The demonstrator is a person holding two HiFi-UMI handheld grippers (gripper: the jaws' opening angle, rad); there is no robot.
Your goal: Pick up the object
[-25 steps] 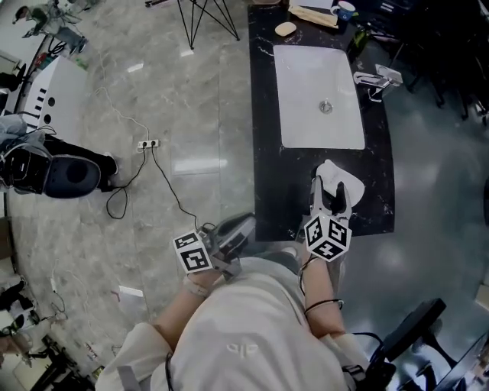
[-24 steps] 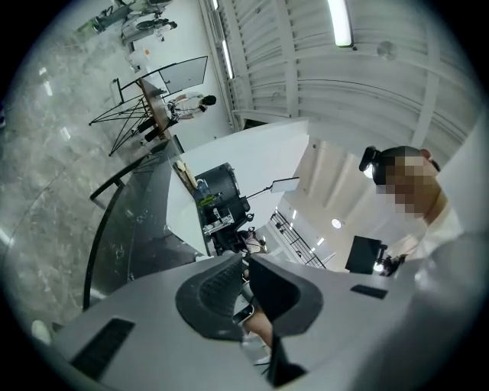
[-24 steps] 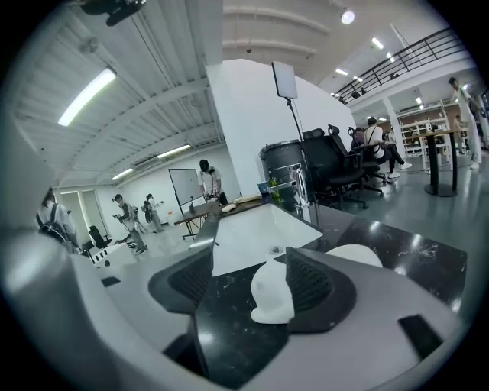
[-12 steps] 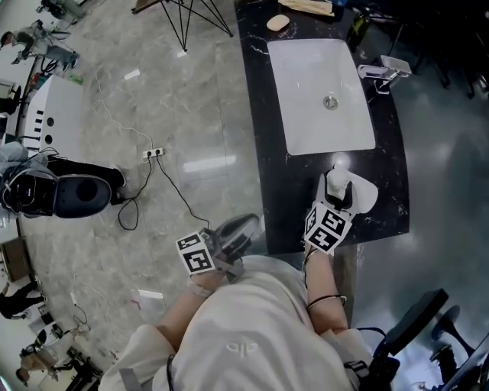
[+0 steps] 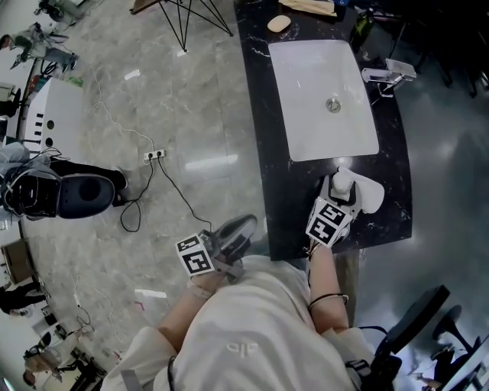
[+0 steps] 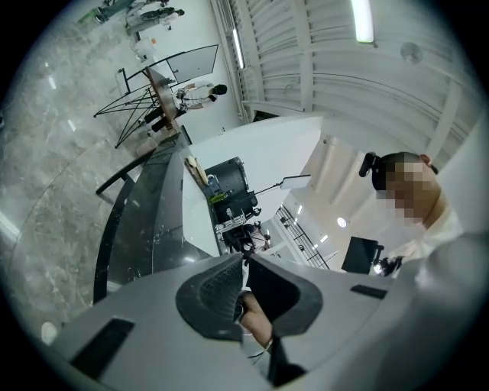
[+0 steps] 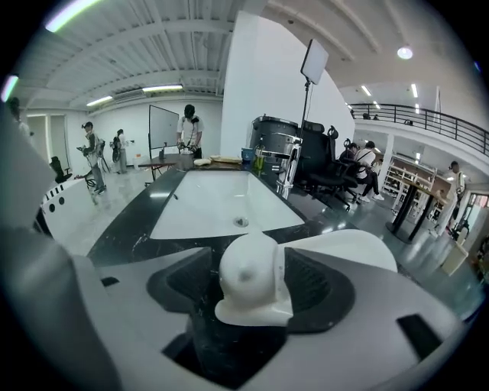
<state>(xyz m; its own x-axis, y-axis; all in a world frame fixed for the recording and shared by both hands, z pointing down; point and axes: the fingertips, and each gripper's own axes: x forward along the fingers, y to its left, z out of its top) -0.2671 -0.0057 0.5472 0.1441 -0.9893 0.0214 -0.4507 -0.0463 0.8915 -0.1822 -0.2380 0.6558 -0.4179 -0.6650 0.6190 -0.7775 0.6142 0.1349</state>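
Observation:
The object is a white piece with a rounded knob (image 5: 345, 180) (image 7: 248, 279) and a wide flat body (image 5: 371, 195) (image 7: 348, 248). It rests on the black marble counter (image 5: 279, 183), between the sink and the counter's near edge. My right gripper (image 5: 342, 191) (image 7: 252, 284) tilts down over it. Its jaws have just been opening and stand wide, the knob between the pads with a gap at the left pad (image 7: 191, 286). My left gripper (image 5: 243, 226) (image 6: 244, 260) is shut and empty, held level off the counter's near left corner.
A white sink (image 5: 325, 99) (image 7: 221, 206) fills the counter's middle, with a faucet (image 5: 386, 75) on its right. A pale oval thing (image 5: 278, 23) lies beyond it. A cable and power strip (image 5: 153, 155) cross the floor, a black machine (image 5: 61, 191) stands left, a chair (image 5: 412, 328) at lower right.
My right gripper has come down and forward over the white object, so the knob now sits between its jaws. The left gripper has shifted slightly and stays shut.

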